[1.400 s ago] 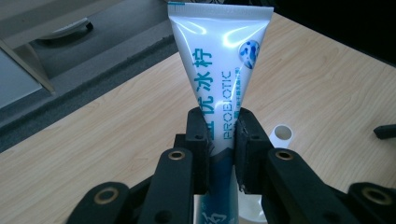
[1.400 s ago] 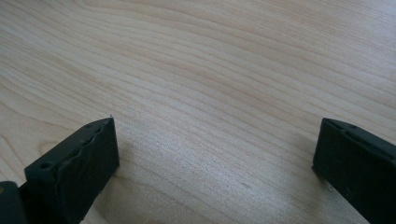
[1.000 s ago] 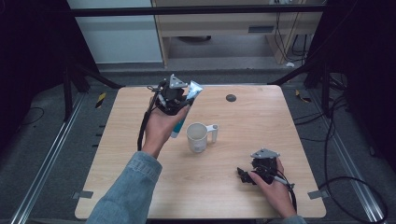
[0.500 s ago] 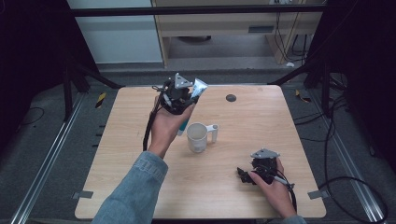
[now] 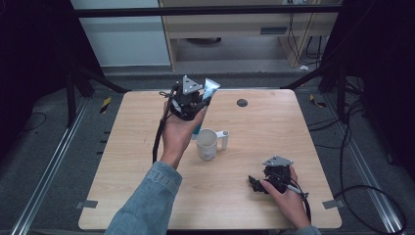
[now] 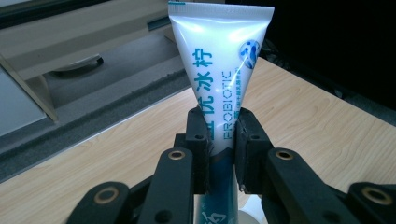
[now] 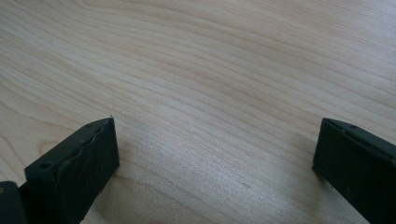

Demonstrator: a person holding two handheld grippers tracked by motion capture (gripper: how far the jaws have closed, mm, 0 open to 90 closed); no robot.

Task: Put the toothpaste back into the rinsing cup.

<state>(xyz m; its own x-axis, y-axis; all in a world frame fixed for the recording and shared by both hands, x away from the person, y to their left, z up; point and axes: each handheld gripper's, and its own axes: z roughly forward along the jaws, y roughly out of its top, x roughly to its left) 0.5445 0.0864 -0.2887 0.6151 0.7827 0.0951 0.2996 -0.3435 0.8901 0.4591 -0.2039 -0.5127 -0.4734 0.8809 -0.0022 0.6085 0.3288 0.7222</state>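
Nearest me, the right gripper (image 5: pixel 255 183) rests low on the table (image 5: pixel 293 132) by the near right corner, its jaws spread wide over bare wood with nothing between them. Farther in, a white mug (image 5: pixel 207 143) stands mid-table, handle to the right. Just behind it, the left gripper (image 5: pixel 195 100) is raised, its jaws clamped on a tube (image 6: pixel 219 65) standing crimped end up.
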